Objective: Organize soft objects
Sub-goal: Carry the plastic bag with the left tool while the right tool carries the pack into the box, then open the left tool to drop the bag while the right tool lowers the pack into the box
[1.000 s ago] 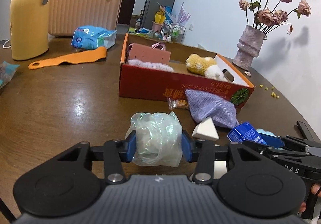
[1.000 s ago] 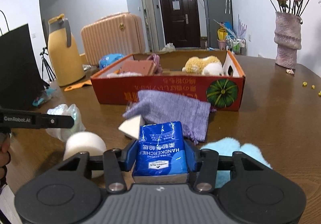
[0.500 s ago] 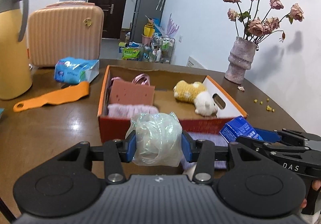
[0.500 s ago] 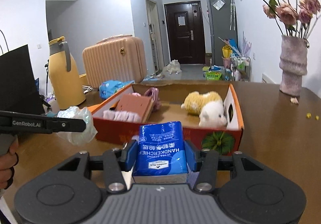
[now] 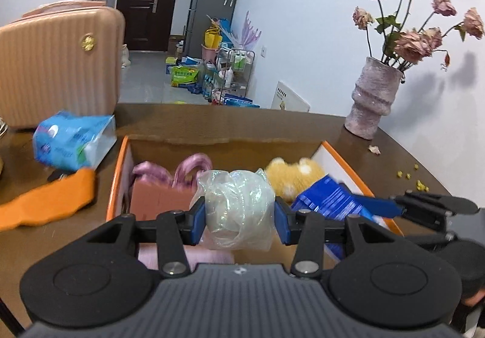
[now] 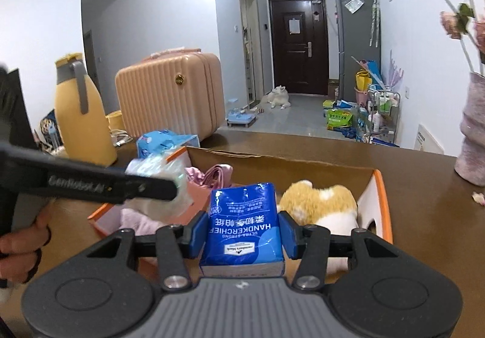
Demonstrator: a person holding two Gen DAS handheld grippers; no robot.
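Up front in the left wrist view, the left gripper (image 5: pixel 240 217) clamped a crumpled clear plastic bag (image 5: pixel 238 207) between its blue pads, held above the near end of the orange-edged cardboard box (image 5: pixel 118 183). Inside the box lay a pink bag (image 5: pixel 169 186) at the left and a yellow plush toy (image 5: pixel 294 177) toward the right wall, with bare cardboard floor between them. The right gripper (image 5: pixel 357 206) reached in from the right, just beside. Left of the box, a blue wipes pack (image 5: pixel 72 141) and an orange strip (image 5: pixel 51 201) crowded the table (image 5: pixel 303 129).

Seen from the right wrist view, the right gripper (image 6: pixel 242 232) gripped a blue handkerchief pack (image 6: pixel 244 226) over the box's near edge (image 6: pixel 383 201). The plush toy (image 6: pixel 318 204) sat just right of the pack. The left gripper's finger (image 6: pixel 100 183) crossed from the left with the plastic bag (image 6: pixel 160 183).
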